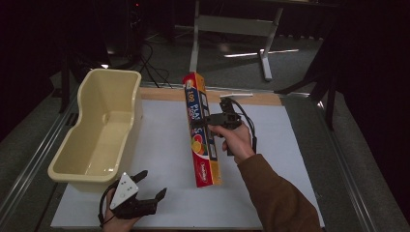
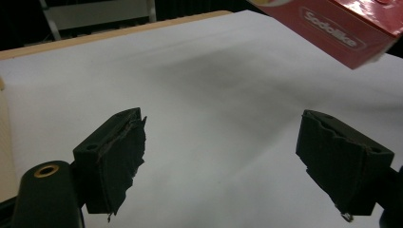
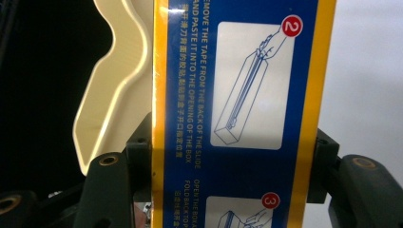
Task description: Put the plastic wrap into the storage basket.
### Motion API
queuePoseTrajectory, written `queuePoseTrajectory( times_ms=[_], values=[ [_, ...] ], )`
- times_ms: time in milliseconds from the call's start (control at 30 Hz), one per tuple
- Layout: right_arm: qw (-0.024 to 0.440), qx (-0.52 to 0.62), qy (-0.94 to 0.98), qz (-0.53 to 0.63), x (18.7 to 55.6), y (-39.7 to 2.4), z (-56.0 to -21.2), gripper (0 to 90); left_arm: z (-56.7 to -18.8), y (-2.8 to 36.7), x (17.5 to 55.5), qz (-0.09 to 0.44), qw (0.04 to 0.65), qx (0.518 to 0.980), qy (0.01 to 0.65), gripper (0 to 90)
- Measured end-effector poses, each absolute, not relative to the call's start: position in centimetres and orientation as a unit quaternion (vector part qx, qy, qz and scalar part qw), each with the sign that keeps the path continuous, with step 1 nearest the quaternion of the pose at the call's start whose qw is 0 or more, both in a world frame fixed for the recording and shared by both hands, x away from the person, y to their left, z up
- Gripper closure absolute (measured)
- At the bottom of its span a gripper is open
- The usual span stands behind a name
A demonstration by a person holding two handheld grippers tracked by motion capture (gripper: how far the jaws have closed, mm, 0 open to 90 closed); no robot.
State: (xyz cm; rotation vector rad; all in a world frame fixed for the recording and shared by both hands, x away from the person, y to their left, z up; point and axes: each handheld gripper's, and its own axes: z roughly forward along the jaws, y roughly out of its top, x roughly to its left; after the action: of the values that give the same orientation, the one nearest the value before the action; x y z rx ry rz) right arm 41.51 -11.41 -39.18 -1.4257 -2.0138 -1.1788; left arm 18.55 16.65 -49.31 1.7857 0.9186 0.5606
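A long red, blue and yellow cling-film box [image 1: 201,126] is held above the white mat, its far end tilted up. My right gripper [image 1: 212,119] is shut on the box near its middle. In the right gripper view the blue instruction panel of the box [image 3: 242,95] sits clamped between both jaws. My left gripper [image 1: 145,186] rests near the mat's front left corner, open, with nothing between its fingers [image 2: 114,156]. One red end of the box [image 2: 342,28] hangs at the upper right in the left gripper view.
A cream plastic tub [image 1: 99,128] stands on the left side of the table, and the right gripper view catches its rim [image 3: 114,85]. The white mat [image 1: 270,164] covers the tabletop. A wooden strip [image 1: 261,98] runs along the far edge; desk legs stand beyond.
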Motion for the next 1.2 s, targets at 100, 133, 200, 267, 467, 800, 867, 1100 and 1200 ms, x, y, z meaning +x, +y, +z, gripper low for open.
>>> queuePoseTrajectory(
  times_ms=[100,133,200,267,467,800,867,1100,1200],
  values=[
    [0.201,-0.512,-0.72,-0.424,41.8,-10.8,-38.9,39.3,-49.3,16.7,18.6,0.231,0.504,0.739,0.381,16.3],
    [0.202,-0.513,-0.717,-0.426,42.0,-10.3,-38.8,39.3,-49.3,16.7,18.6,0.231,0.504,0.74,0.38,16.4],
    [0.204,-0.515,-0.714,-0.428,42.1,-10.1,-38.7,39.3,-49.3,16.6,18.6,0.231,0.505,0.74,0.38,16.3],
    [0.209,-0.518,-0.708,-0.432,42.4,-9.6,-38.6,39.3,-49.3,16.6,18.6,0.231,0.505,0.74,0.38,16.3],
    [0.219,-0.521,-0.7,-0.436,42.9,-8.4,-38.5,39.4,-49.3,16.7,18.6,0.231,0.506,0.739,0.381,16.3],
    [0.262,-0.537,-0.656,-0.462,43.1,-6.4,-39.0,39.3,-49.3,16.5,18.6,0.231,0.508,0.739,0.378,16.3],
    [0.259,-0.536,-0.658,-0.462,43.1,-6.1,-38.9,39.4,-49.3,16.5,18.6,0.231,0.508,0.739,0.378,16.3],
    [0.247,-0.528,-0.663,-0.47,43.0,-4.4,-37.8,39.3,-49.3,16.5,18.6,0.231,0.509,0.739,0.376,16.3],
    [0.242,-0.527,-0.664,-0.472,43.0,-3.4,-37.1,39.3,-49.3,16.5,18.6,0.232,0.509,0.74,0.374,16.3]
  ],
)
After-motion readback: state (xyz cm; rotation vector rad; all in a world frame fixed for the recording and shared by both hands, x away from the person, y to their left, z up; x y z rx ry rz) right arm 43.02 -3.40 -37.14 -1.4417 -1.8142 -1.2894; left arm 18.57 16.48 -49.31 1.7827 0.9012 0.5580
